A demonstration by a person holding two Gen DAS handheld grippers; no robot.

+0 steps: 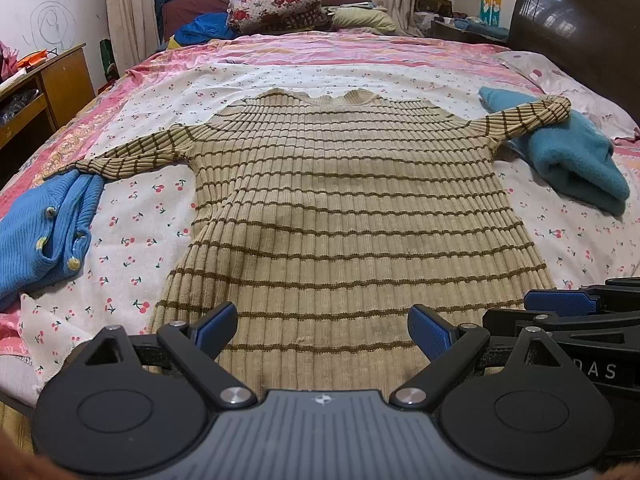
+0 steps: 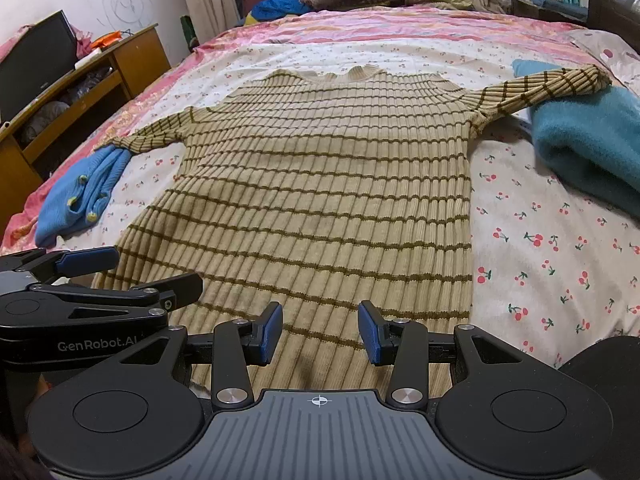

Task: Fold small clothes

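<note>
A beige ribbed sweater with brown stripes point(image 1: 340, 200) lies flat on the bed, collar far, both sleeves spread out; it also shows in the right wrist view point(image 2: 320, 184). My left gripper point(image 1: 322, 330) is open and empty, hovering over the sweater's near hem. My right gripper point(image 2: 320, 330) is open and empty over the hem's right part. In the left wrist view the right gripper point(image 1: 560, 304) shows at the lower right edge. In the right wrist view the left gripper point(image 2: 92, 272) shows at the left.
A blue knit cardigan point(image 1: 44, 224) lies under the left sleeve end. A folded teal garment point(image 1: 576, 160) lies under the right sleeve end. The cherry-print sheet point(image 1: 136, 216) covers the bed. A wooden desk point(image 1: 36, 88) stands left; pillows and a headboard point(image 1: 576, 28) lie beyond.
</note>
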